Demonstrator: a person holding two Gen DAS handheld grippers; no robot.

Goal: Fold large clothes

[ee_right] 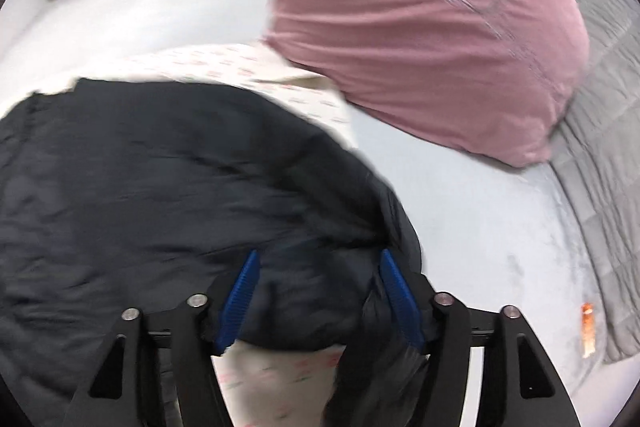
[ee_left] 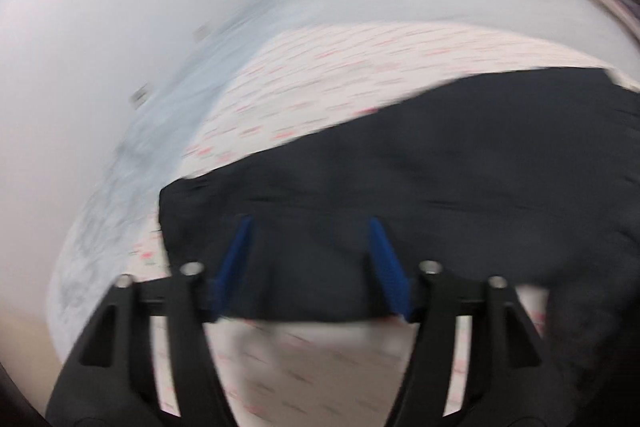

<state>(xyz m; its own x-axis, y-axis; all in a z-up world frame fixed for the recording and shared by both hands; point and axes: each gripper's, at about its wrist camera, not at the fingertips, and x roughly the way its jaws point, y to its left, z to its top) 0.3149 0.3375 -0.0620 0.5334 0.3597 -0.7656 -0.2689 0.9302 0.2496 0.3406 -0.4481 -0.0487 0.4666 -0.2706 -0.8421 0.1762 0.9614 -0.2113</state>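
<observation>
Bed in pale blue sheet, dark garment spread on it over a white patterned cloth.
Pink pillow and grey quilt sit at the bed's far right, pillow edge over the patterned cloth. Left tool has blue fingers apart over the garment's near edge; right tool fingers apart, bunched garment fabric between them. Both views motion-blurred.

Open right tongs over black garment; pink pillow beyond.
</observation>
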